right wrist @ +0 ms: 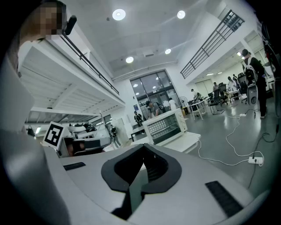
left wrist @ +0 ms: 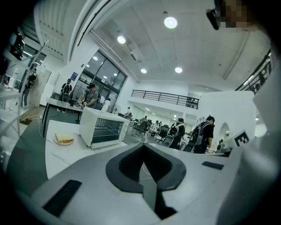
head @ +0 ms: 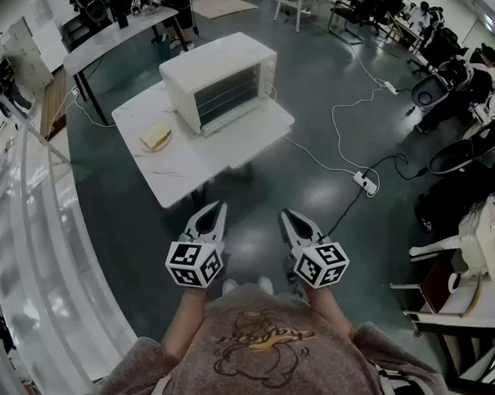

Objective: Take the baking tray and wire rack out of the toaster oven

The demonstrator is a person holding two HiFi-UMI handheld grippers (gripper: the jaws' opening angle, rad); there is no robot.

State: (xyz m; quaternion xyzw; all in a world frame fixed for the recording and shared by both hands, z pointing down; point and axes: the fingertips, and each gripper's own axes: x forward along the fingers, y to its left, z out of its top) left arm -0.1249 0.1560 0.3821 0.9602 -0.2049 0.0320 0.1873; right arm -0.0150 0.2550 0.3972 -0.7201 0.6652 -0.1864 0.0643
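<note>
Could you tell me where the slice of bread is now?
In the head view, the slice of bread lies on the white table, just left of the toaster oven.

We see the toaster oven [head: 217, 67] cased in smooth white painted metal with a glass door [head: 227, 95], the table [head: 181, 167] topped in polished, marble-veined white, and the dark floor [head: 309, 100] glossy.

Bare floor [head: 255, 192] ahead of the jaws runs unobstructed to the table [head: 189, 166], where the toaster oven [head: 219, 81] (door closed) and bread plate [head: 156, 138] stand; power strip [head: 365, 182] lies ahead-right.
</note>
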